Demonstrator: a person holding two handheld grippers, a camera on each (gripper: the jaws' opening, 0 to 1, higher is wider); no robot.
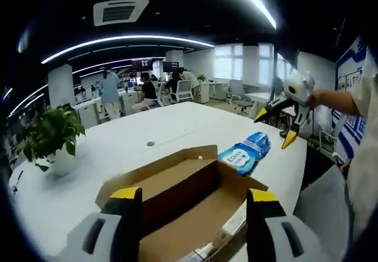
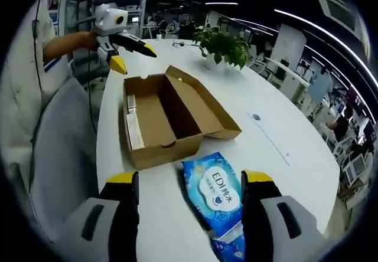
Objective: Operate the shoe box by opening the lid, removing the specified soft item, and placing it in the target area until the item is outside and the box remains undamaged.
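Shoe box [image 2: 171,117]: brown cardboard, lying open on the white worktop [image 2: 283,144] with lid folded back, interior looking empty, no damage visible. Soft item, a blue wipes pack [image 2: 215,200]: resting on the worktop just outside the box, directly ahead of the right tongs [image 2: 190,182] and between their tips. Right tongs: standing wide apart, gripping nothing. Left tongs [image 1: 192,198]: likewise spread and empty, hovering over the near end of the box. Step: removal and placing appearing complete; next move probably calling only for drawing both tongs clear without nudging box or pack. Surroundings: potted plant [image 1: 50,135] sitting on the worktop; open-plan office with seated people beyond.
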